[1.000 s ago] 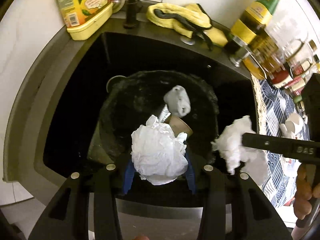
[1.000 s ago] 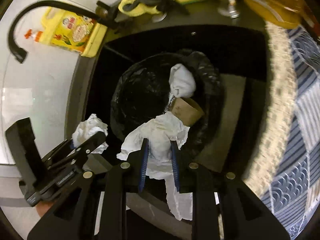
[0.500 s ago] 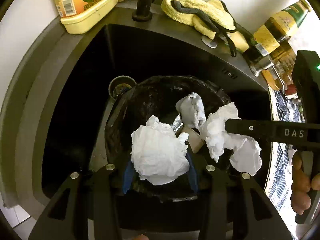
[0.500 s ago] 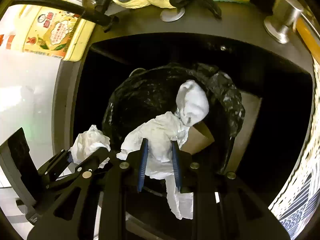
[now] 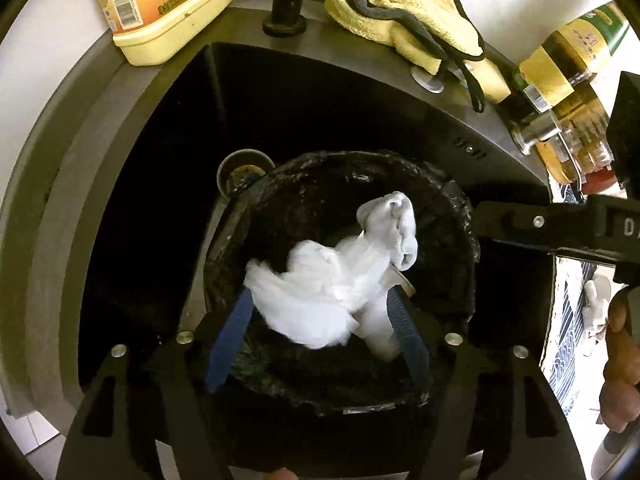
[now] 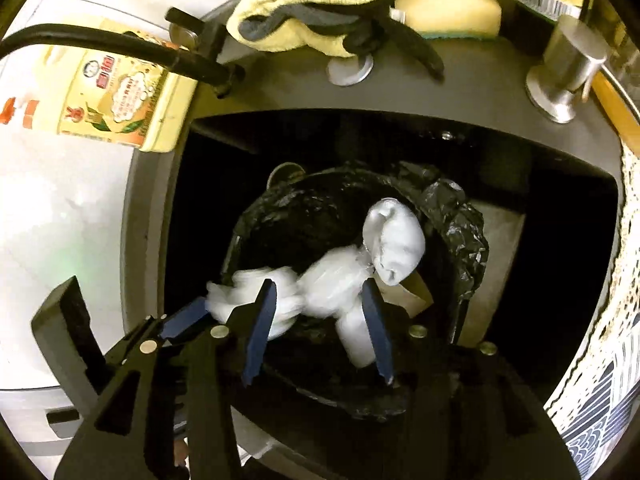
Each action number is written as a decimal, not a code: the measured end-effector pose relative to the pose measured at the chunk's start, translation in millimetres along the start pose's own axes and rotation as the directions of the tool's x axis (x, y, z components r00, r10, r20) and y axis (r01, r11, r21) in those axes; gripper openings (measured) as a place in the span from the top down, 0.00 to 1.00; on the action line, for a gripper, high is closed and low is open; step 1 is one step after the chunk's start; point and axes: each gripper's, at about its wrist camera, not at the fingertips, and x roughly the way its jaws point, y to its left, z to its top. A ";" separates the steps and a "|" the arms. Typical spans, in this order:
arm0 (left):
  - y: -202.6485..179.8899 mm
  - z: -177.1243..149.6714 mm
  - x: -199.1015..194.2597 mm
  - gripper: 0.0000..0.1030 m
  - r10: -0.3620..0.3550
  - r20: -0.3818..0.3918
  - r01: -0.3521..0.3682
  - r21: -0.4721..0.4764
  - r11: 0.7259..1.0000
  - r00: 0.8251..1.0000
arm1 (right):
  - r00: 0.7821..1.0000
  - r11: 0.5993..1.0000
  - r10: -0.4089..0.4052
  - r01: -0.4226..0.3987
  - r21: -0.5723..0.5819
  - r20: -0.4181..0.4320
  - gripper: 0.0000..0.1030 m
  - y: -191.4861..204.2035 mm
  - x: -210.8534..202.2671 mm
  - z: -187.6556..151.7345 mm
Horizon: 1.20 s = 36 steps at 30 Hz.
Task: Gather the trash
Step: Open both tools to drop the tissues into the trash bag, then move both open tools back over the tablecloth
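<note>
A black-lined trash bin (image 5: 460,208) (image 6: 464,220) stands in the dark sink (image 5: 168,128). Both grippers hang over its mouth with jaws spread. Between the left gripper's (image 5: 318,308) blue fingers, a blurred white paper wad (image 5: 316,296) is dropping into the bin. The right gripper (image 6: 318,298) is open too, and its white tissue (image 6: 336,284) falls blurred between its fingers. A white crumpled glove-like wad (image 5: 396,228) (image 6: 394,240) and a brown paper cup (image 6: 412,292) lie in the bin. The left gripper also shows low left in the right wrist view (image 6: 212,312).
Behind the sink stand a yellow detergent bottle (image 5: 160,8), a black faucet (image 5: 288,4), a yellow cloth (image 5: 404,28), a sponge (image 6: 448,8) and oil bottles (image 5: 560,76). A patterned mat (image 6: 600,360) lies right of the sink. The drain (image 5: 244,168) shows beside the bin.
Both grippers moved further over the bin and opened. The paper wad and the tissue left the fingers and are falling into the bin.
</note>
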 end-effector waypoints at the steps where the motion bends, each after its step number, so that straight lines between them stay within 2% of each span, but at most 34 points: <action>1: 0.1 -1.0 -0.8 0.34 0.000 0.000 0.000 0.000 1.000 1.000 | 1.000 1.000 0.003 -0.003 0.001 0.005 0.56 0.4 -2.5 -1.3; 9: -4.7 -6.1 -8.5 0.34 0.001 0.020 -0.001 0.016 1.000 1.000 | 0.999 1.000 0.006 -0.006 0.000 0.044 0.56 3.7 -19.8 -13.8; 18: -13.7 -22.2 -37.6 0.34 0.004 0.084 -0.008 0.042 0.999 0.996 | 0.994 1.000 0.014 -0.012 -0.024 0.109 0.56 7.5 -47.7 -42.5; 28: -39.2 -47.2 -71.3 0.34 -0.017 0.145 0.002 0.102 0.995 0.989 | 0.977 0.999 -0.017 0.026 -0.042 0.212 0.39 -2.4 -97.2 -94.4; 34: -67.5 -60.0 -79.6 0.34 -0.055 0.140 0.035 0.138 0.990 0.989 | 0.958 0.997 -0.072 0.072 0.010 0.277 0.31 -31.8 -131.9 -120.0; 36: -78.7 -62.5 -79.2 0.34 -0.066 0.130 0.045 0.154 0.987 0.989 | 0.951 0.995 -0.099 0.090 0.044 0.293 0.30 -48.5 -143.9 -128.5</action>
